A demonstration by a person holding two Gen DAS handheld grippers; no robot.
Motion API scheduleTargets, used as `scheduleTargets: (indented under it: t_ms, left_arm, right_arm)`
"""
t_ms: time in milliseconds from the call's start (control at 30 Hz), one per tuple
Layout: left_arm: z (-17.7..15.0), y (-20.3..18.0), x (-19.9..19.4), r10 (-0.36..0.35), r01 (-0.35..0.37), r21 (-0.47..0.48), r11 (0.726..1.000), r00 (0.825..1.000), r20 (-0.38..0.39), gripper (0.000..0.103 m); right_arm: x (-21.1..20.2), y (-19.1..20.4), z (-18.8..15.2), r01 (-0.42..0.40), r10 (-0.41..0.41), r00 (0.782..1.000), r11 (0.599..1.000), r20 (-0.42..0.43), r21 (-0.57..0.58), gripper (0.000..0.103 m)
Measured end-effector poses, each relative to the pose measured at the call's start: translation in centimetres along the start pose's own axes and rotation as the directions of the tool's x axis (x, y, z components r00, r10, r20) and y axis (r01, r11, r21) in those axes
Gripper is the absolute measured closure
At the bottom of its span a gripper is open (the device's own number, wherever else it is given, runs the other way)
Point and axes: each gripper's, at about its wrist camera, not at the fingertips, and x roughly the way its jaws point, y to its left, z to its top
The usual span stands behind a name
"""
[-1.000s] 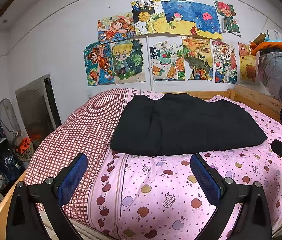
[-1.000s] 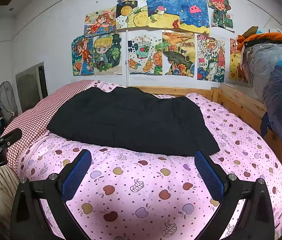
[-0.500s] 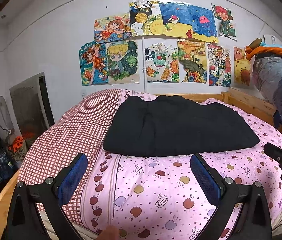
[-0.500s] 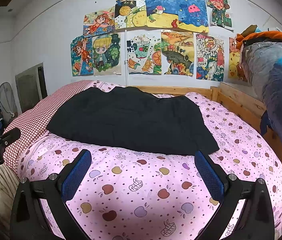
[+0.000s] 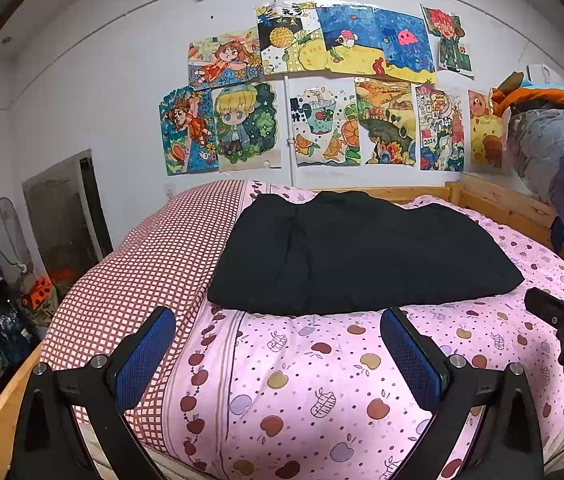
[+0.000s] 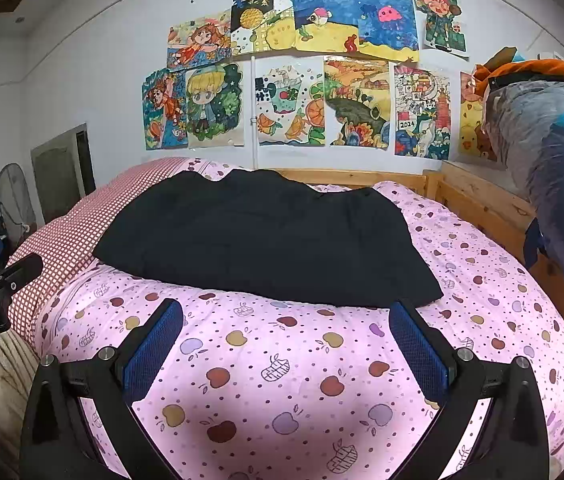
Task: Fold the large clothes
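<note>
Lying folded on the pink quilt, black garment; both tongs wide, empty.

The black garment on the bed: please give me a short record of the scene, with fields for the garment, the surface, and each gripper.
garment: black garment, lying flat, roughly rectangular, apparently folded
surface: pink apple-print quilt on a wooden-framed bed
beside garment: red checked bedding on its left
left gripper: open, empty, short of the garment's near edge
right gripper: open, empty, also not touching the garment
wall: colourful drawings above the bed
</note>
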Motion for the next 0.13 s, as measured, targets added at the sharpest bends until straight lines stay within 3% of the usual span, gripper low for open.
scheduleTargets:
  t_ms: [133]
  left_arm:
    - [0.09, 0.0, 0.18, 0.003, -0.003, -0.002, 1.0, 1.0, 0.001, 0.0]
  right_arm:
    - [0.23, 0.22, 0.13, -0.001, 0.001, 1.0, 1.0, -0.006, -0.001, 0.002]
